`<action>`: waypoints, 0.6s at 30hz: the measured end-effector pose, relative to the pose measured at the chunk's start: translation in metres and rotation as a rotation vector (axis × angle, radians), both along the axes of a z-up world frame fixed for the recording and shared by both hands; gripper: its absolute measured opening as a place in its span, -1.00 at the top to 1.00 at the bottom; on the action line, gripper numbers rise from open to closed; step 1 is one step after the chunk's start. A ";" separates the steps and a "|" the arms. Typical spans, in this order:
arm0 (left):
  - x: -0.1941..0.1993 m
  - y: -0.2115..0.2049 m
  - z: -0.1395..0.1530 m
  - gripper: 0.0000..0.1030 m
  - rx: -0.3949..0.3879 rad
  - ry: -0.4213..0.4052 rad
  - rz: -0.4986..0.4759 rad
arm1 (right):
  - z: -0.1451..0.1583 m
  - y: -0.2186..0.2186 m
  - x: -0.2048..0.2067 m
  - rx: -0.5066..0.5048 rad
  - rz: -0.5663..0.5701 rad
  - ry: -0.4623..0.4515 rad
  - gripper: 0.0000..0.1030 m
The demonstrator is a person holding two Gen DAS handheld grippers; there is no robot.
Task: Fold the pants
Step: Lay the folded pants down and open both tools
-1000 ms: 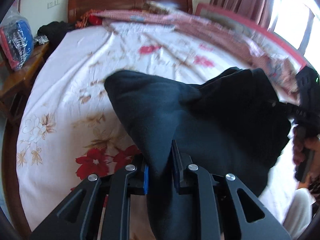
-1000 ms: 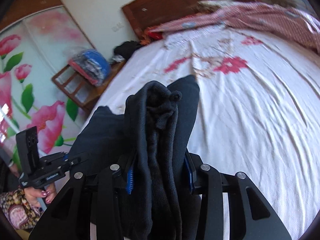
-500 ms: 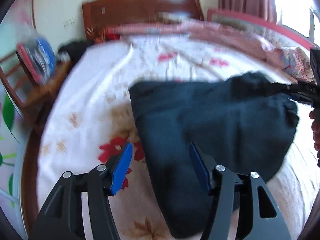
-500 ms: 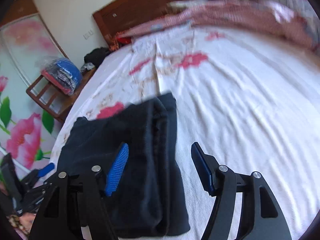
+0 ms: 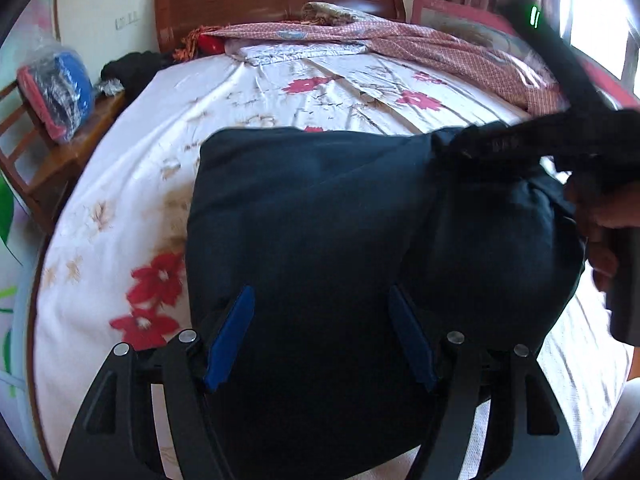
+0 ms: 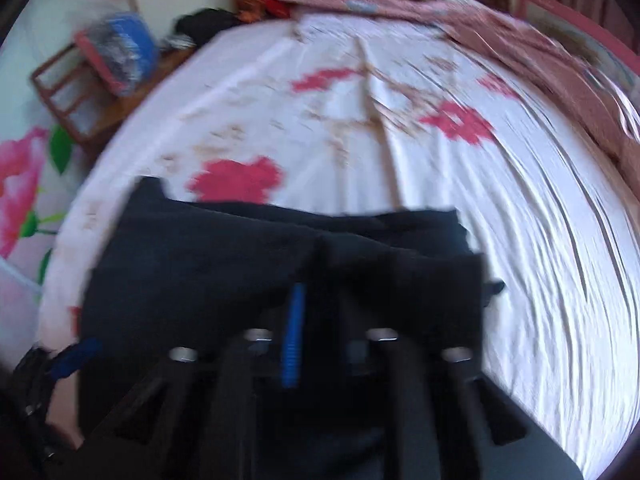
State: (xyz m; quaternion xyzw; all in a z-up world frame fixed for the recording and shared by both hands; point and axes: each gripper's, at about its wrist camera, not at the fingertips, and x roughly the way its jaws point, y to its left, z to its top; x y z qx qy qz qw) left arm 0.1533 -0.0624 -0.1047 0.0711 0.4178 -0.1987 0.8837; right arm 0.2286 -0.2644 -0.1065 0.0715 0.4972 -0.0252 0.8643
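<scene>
Pants point(image 5: 320, 220), dark and already doubled into a thick pad, lie on the flowered bed sheet point(image 5: 248, 92) near the bed's foot. The left claw point(image 5: 320, 336) hovers just above them with its blue pads spread wide and nothing pinched; its jaws have just been opening. The right claw point(image 6: 316, 332) has just snapped together, and the blurred right wrist view leaves it unclear whether any cloth is caught between its pads.

Risk as I judge it: if the right claw has nipped only the top layer, pulling would peel the fold open or drag the pad askew on the slippery sheet.

Only the left wrist view shows the right claw from outside, reaching over the pad's far right corner. Only the right wrist view shows the stepped layer edges along the pad's far side.
</scene>
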 end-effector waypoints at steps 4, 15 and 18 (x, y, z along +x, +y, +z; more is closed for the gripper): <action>-0.004 -0.001 0.002 -0.36 0.015 -0.011 0.006 | -0.003 -0.012 -0.008 0.104 -0.078 -0.051 1.00; -0.035 0.014 0.000 -0.42 -0.060 0.012 0.062 | 0.021 0.018 -0.095 -0.014 -0.051 -0.164 0.56; -0.035 0.015 0.001 -0.42 -0.057 0.021 0.066 | 0.018 0.021 -0.112 -0.028 -0.057 -0.179 0.56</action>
